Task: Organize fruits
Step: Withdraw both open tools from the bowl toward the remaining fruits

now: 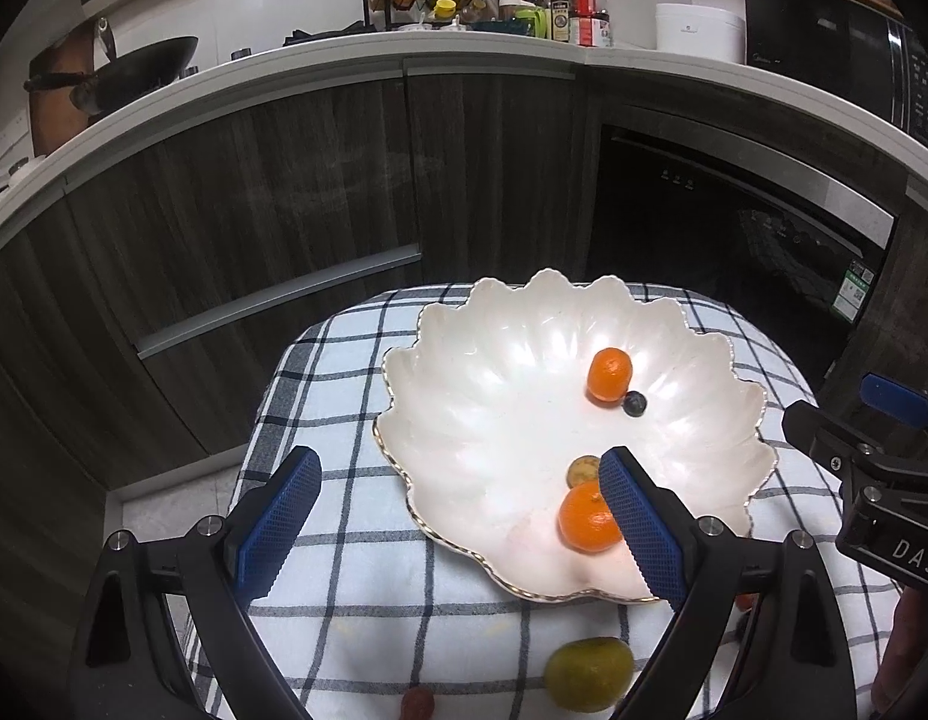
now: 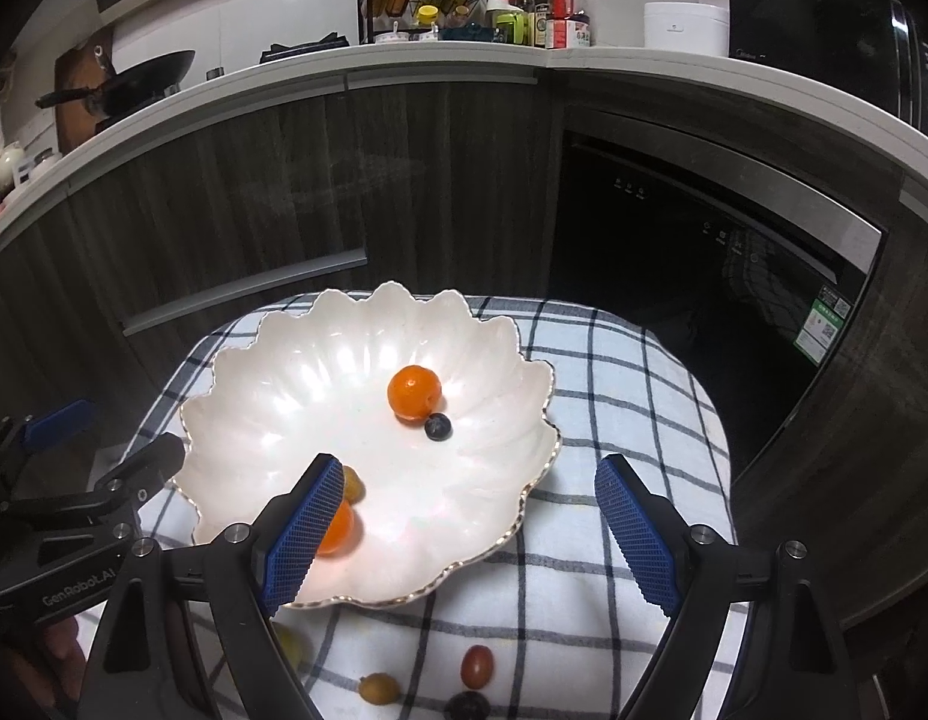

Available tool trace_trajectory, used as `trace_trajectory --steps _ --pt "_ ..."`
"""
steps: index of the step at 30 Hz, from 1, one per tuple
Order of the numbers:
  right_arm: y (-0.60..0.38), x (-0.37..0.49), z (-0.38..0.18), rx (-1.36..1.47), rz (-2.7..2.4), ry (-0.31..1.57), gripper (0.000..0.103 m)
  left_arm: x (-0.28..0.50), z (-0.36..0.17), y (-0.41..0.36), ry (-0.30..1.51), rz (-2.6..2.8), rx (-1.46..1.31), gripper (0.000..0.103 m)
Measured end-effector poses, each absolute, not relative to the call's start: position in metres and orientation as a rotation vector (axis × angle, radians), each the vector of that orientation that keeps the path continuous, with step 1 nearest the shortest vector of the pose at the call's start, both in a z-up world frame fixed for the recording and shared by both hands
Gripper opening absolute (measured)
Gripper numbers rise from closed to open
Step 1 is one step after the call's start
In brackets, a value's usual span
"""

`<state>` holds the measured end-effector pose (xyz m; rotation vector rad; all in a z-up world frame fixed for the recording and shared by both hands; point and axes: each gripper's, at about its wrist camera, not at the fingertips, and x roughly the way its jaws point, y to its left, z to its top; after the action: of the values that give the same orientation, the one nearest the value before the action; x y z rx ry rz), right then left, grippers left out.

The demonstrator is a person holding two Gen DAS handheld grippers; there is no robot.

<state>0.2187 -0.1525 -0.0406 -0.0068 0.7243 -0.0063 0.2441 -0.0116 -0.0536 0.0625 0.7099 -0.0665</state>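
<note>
Left wrist view is showing the left hand-held gripper hanging wide open and empty at lower centre; the white bowl on the checked table is holding two oranges, a blueberry and a small brownish fruit. A green citrus is lying at the bottom edge. The right hand-held gripper is gaping empty too

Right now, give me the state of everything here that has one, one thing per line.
Left tool: open, holding nothing.
Right tool: open, holding nothing.
White dish: upright on the checked cloth, partly filled.
Orange fruits: two in the dish.
Blueberry: in the dish, beside the far orange fruit.
Green citrus: still outside, on the cloth.
Cherry tomato: outside, on the cloth.
</note>
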Motion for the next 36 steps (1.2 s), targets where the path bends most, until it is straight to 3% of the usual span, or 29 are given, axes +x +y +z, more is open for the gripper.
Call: trace_trajectory --steps 36 --pt "-0.188 0.164 -0.042 0.01 -0.079 0.694 0.087 0.198 -0.048 -0.044 0.687 -0.114 0.101 0.095"
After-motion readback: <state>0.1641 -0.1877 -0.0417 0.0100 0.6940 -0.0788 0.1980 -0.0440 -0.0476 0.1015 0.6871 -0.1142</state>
